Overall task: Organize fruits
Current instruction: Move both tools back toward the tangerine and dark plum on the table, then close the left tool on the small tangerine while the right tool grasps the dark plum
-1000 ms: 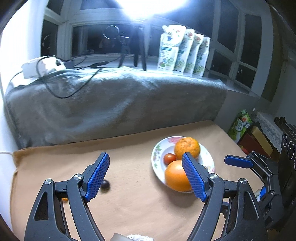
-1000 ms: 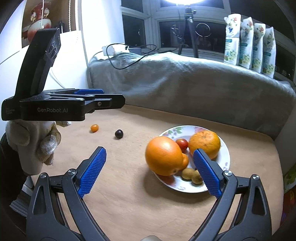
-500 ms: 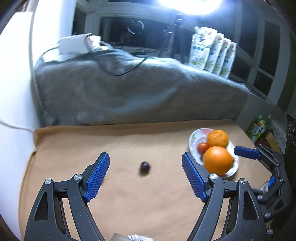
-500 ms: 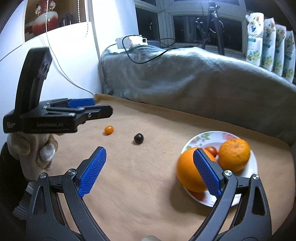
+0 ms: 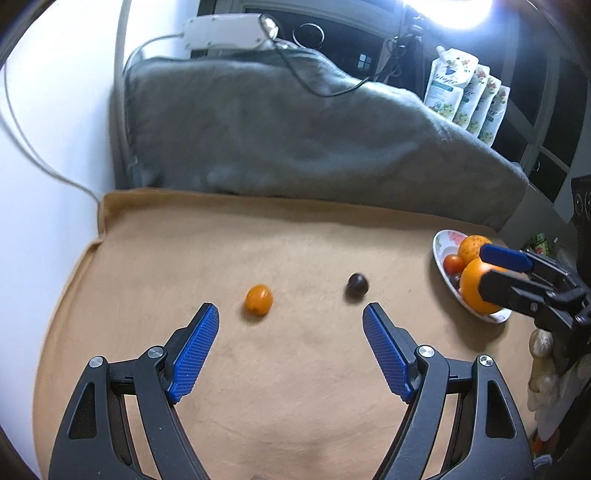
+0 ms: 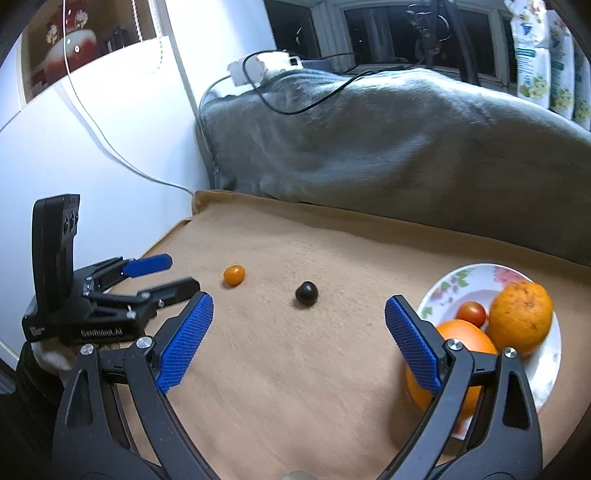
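Dim indoor night scene, fisheye-warped, lit from above the window.
Glaring lamp [image 5: 458, 11] blown out at top; soft shadows under small fruit; mild motion blur on grey blanket [image 5: 295, 129]; dark vignetted corners.

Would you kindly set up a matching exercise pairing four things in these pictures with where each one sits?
Things:
1. small orange fruit
2. dark round fruit
3. red tomato
4. grey blanket

Places:
A. on the flowered plate, between two big oranges
B. heaped behind the tan cloth
C. loose on the cloth, nearest the wall
D. loose on the cloth, nearer the plate

Pairs: 1-C, 2-D, 3-A, 4-B
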The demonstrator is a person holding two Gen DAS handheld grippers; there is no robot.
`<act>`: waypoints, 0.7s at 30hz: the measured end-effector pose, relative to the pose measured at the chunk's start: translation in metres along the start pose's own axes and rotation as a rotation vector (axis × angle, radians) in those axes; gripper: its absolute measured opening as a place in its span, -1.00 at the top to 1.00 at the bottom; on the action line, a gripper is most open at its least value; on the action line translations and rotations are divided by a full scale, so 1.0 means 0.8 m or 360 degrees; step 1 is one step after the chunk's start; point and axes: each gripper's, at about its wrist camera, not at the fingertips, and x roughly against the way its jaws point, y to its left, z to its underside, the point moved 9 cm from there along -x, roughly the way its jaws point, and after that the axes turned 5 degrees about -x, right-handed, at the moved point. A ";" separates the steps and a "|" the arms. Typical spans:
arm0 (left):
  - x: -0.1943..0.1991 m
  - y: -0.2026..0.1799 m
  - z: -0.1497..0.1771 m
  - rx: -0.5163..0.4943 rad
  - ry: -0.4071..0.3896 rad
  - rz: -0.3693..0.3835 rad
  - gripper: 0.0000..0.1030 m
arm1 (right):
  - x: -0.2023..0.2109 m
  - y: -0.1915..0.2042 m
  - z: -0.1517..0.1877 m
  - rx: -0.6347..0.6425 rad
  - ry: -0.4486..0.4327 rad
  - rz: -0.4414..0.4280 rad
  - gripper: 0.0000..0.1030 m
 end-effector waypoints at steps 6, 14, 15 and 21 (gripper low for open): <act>-0.016 0.013 0.013 0.0036 0.0045 0.0019 -0.47 | -0.041 0.012 0.005 0.0039 0.0092 0.0046 -0.40; -0.046 0.023 0.020 0.0061 0.0120 0.0041 -0.24 | -0.093 0.012 0.022 0.0043 0.0213 0.0073 0.04; -0.049 0.024 0.019 0.0063 0.0127 0.0043 -0.19 | -0.099 0.011 0.024 0.0042 0.0227 0.0078 0.07; -0.070 0.029 0.016 0.0070 0.0170 0.0045 0.01 | -0.123 -0.002 0.030 -0.0008 0.0262 0.0116 0.20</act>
